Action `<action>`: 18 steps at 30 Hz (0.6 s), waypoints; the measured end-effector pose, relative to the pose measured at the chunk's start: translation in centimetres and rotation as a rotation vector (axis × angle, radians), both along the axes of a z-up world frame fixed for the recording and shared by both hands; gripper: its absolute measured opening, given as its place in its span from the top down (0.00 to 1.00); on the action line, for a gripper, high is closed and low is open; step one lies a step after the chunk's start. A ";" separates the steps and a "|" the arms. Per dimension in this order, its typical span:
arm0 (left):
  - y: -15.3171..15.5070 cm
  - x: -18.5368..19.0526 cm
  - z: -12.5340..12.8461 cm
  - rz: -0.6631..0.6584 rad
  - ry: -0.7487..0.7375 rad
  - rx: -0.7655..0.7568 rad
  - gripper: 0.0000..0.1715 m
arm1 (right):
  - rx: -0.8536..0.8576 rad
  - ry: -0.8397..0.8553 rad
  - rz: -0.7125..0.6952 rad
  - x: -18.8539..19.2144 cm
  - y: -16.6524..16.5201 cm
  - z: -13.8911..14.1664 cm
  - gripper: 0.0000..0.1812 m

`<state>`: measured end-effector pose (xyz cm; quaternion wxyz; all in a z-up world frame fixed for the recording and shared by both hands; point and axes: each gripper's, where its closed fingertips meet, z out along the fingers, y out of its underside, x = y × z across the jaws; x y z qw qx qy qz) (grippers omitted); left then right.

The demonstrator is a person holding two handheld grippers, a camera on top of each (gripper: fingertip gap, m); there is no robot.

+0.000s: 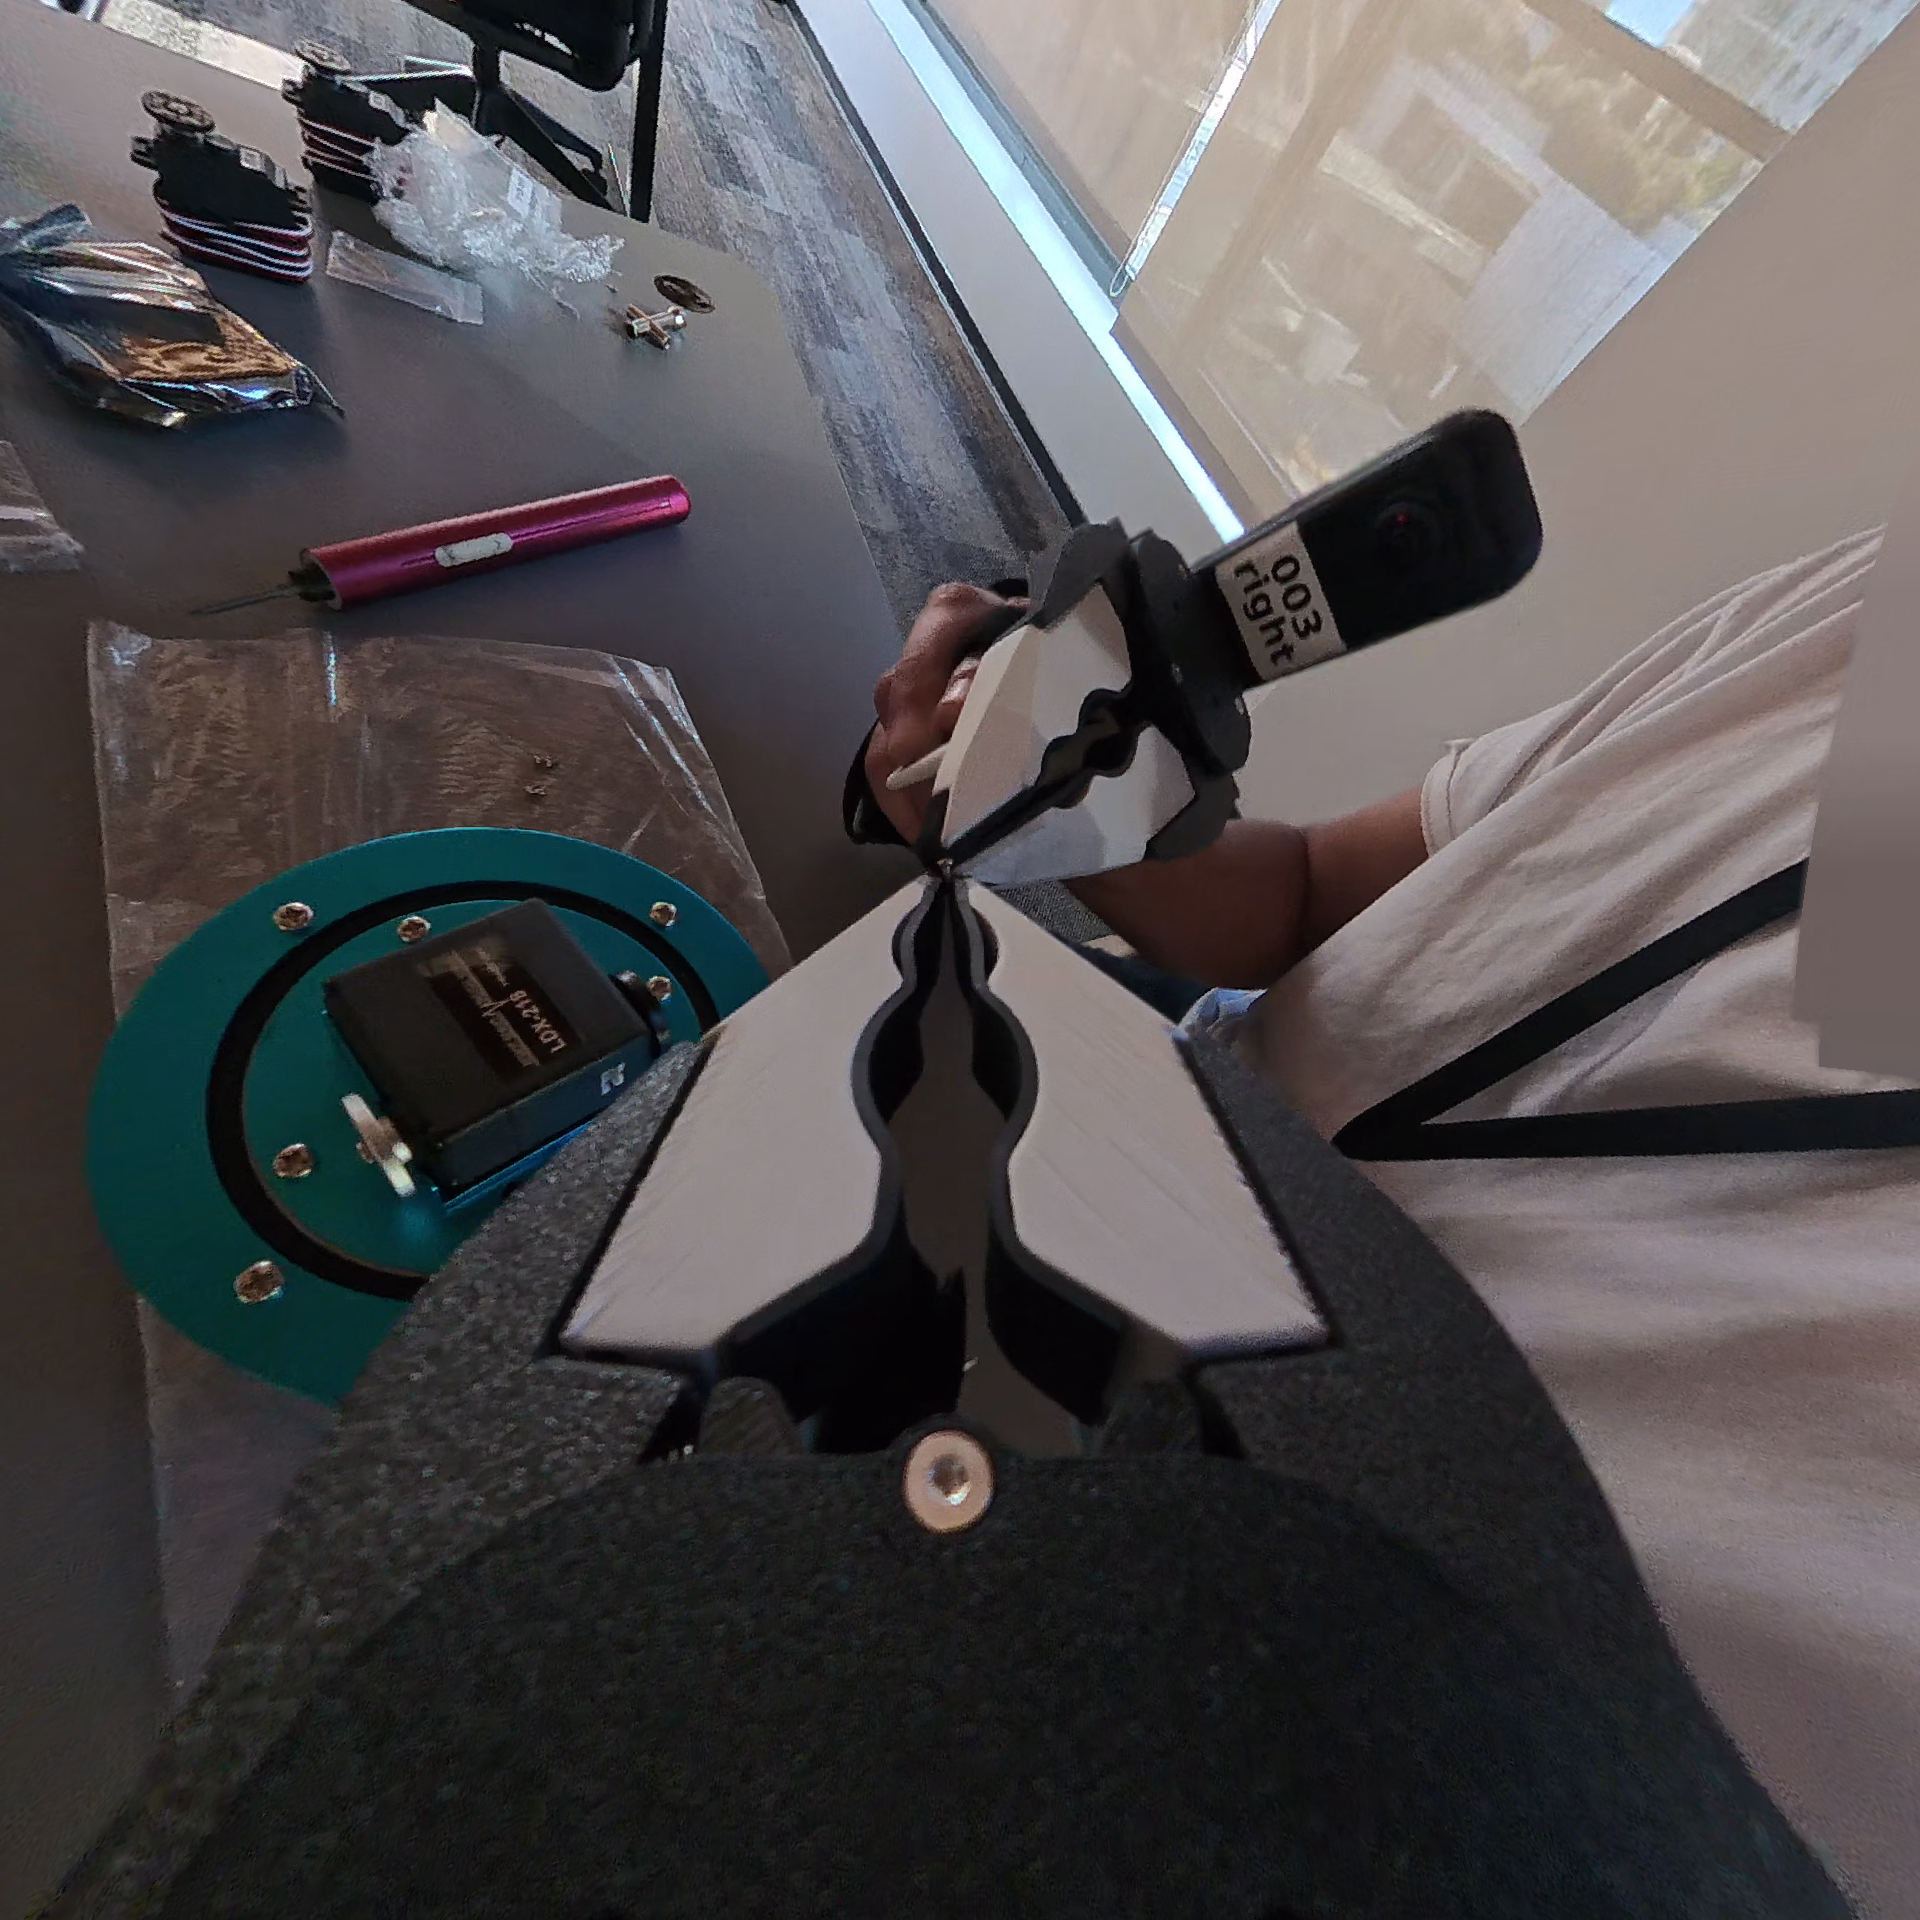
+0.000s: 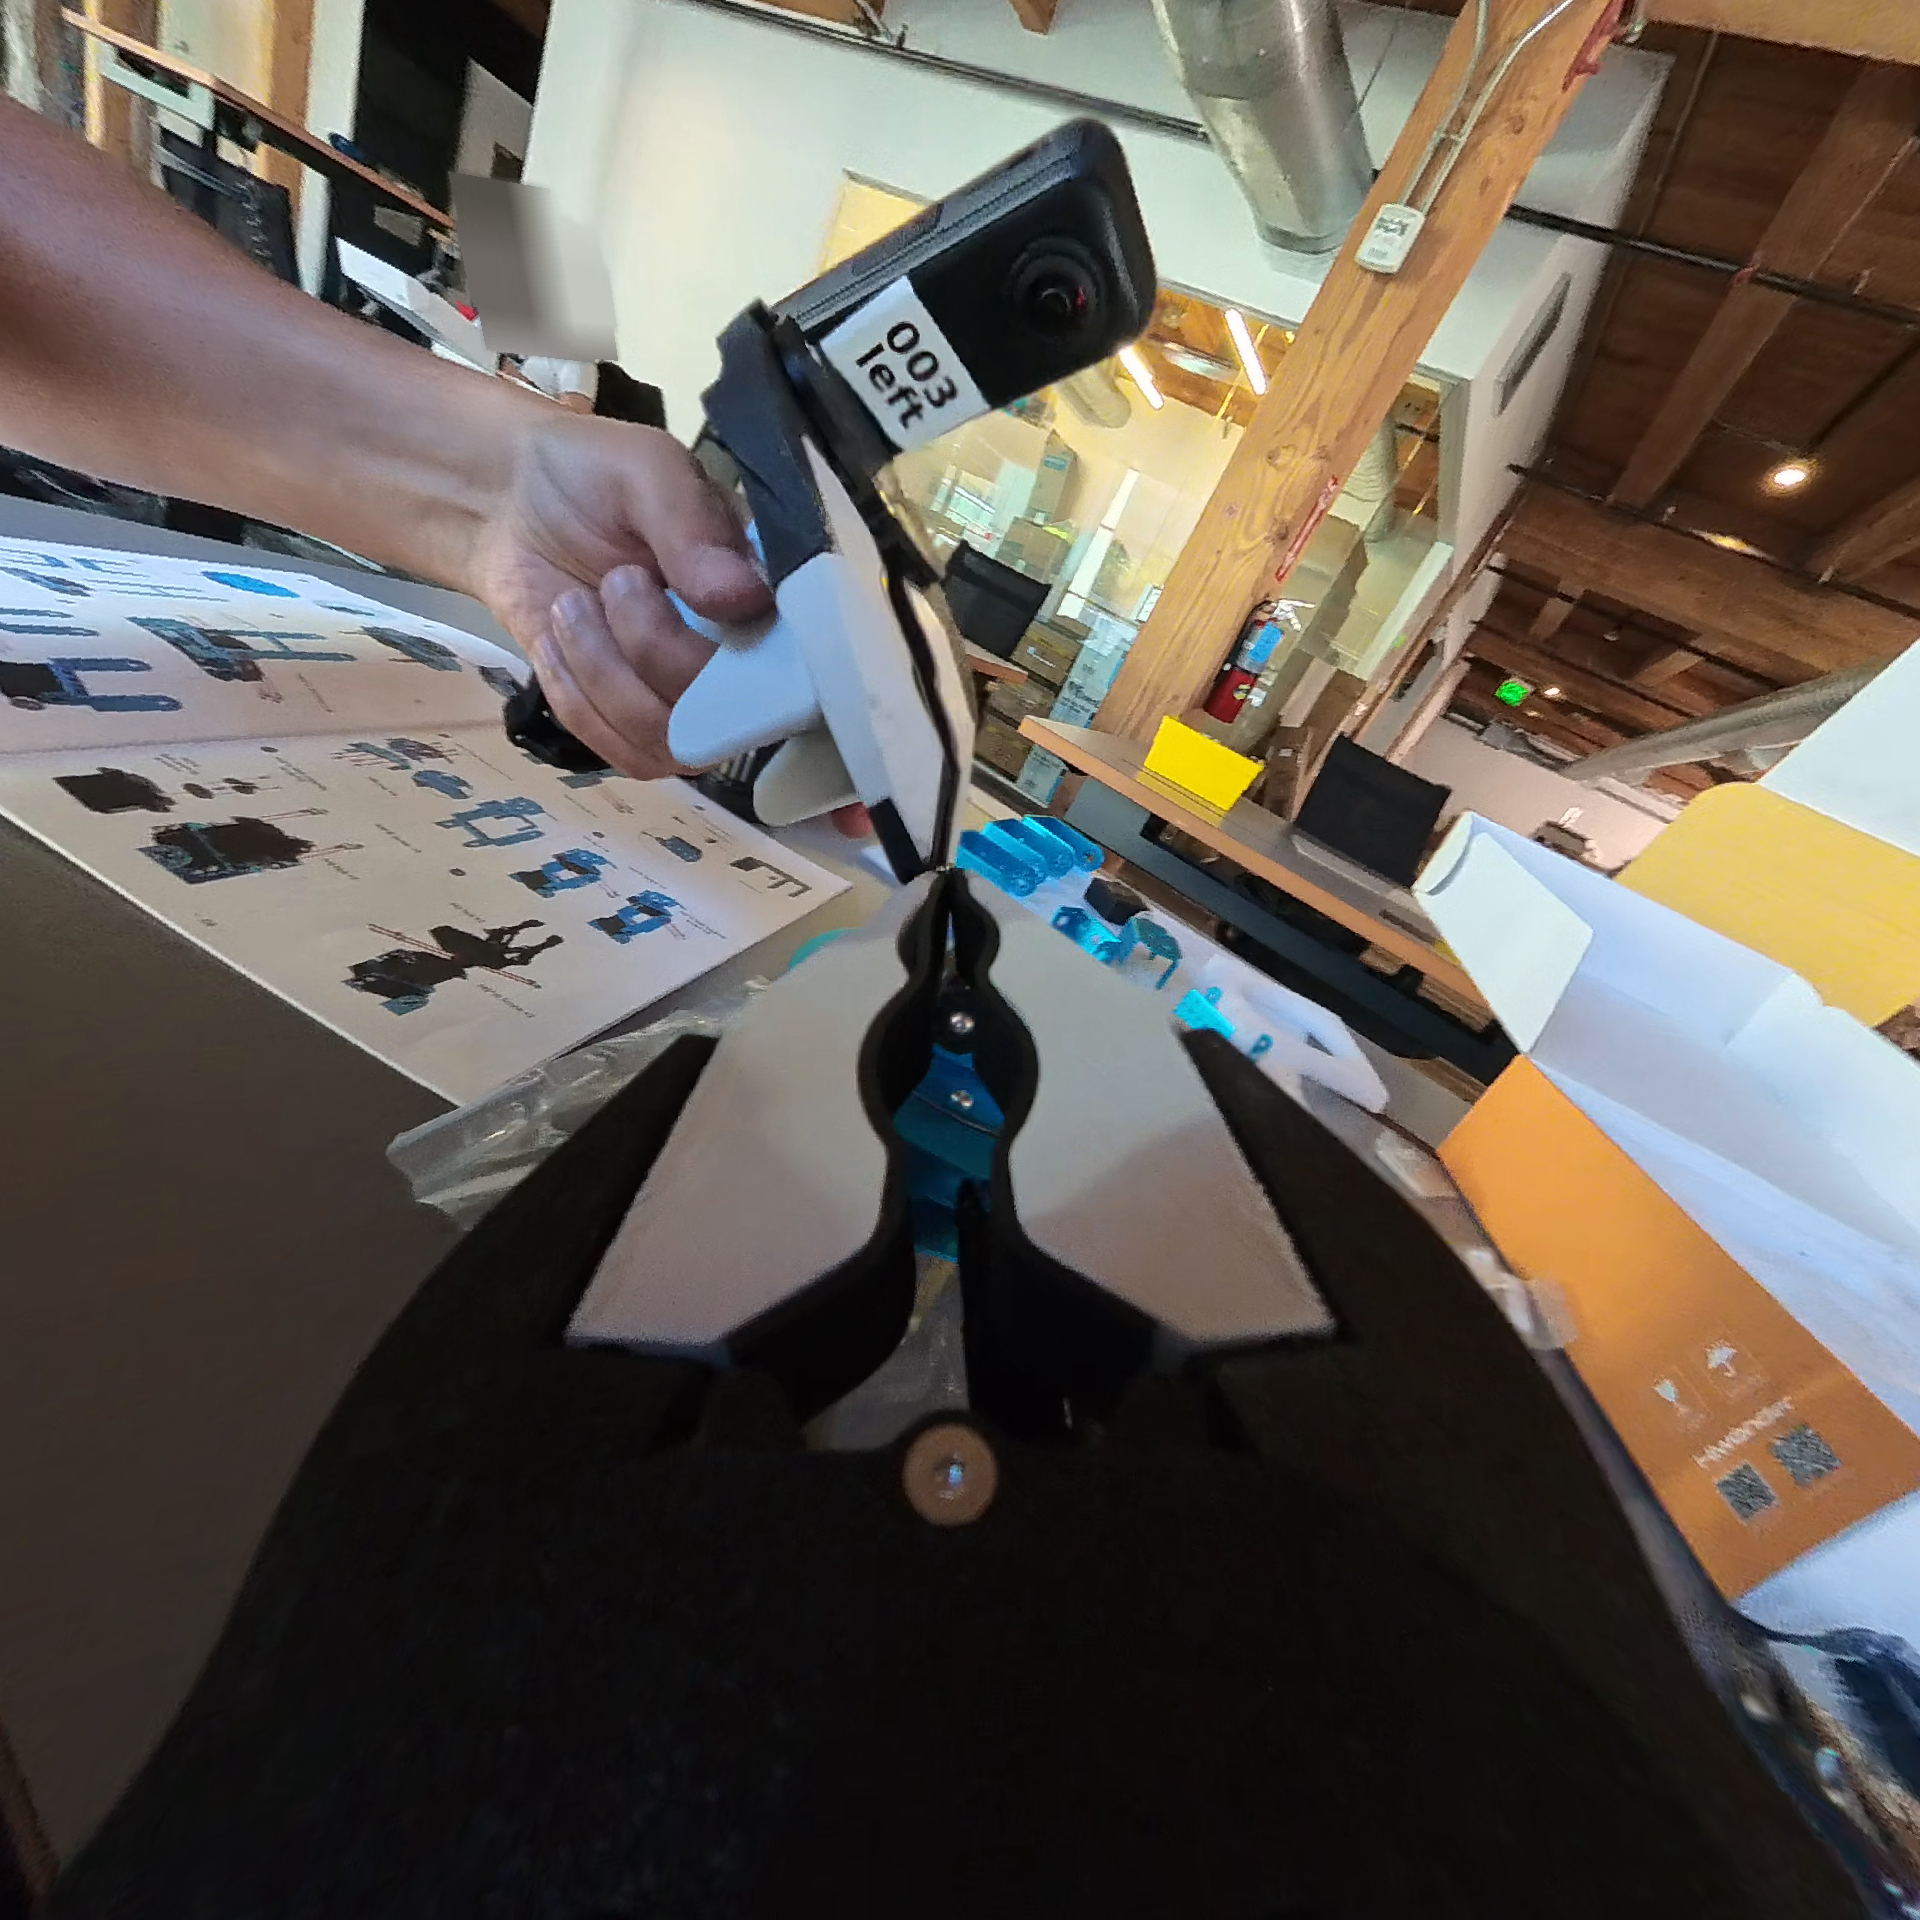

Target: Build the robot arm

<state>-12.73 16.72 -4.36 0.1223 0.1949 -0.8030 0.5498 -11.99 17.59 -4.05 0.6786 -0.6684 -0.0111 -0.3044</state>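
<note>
Two grippers, left gripper and right gripper, met tip to tip, both pressed together, maybe pinching something tiny, above the teal disc.

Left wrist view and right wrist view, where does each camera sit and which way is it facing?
Left wrist view: on the left gripper, looking along its shut fingers over a dark table with a teal disc and pink screwdriver; shows the person's right hand and white shirt.
Right wrist view: on the right gripper, facing a printed sheet, blue brackets and orange box; shows the left hand.
Shared: the two grippers, tip to tip.
</note>
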 end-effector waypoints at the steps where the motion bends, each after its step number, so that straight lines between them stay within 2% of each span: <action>1: 0.1 -0.1 -0.2 -0.008 -0.017 0.008 1.00 | 0.000 0.026 0.020 -0.1 0.1 -0.2 1.00; 4: 0.4 0.0 -0.8 -0.019 -0.104 0.046 1.00 | 0.000 0.149 0.084 -0.1 0.4 -0.8 1.00; 10: 1.2 0.6 -1.6 -0.015 -0.371 0.150 1.00 | 0.028 0.351 0.199 -0.1 0.3 -0.9 1.00; 15: 1.4 0.4 -1.5 -0.032 -0.621 0.212 1.00 | 0.039 0.639 0.373 -0.6 0.7 -1.3 0.92; 18: 1.3 0.0 -1.6 -0.055 -0.702 0.243 1.00 | 0.065 0.693 0.420 -0.7 0.7 -1.2 0.94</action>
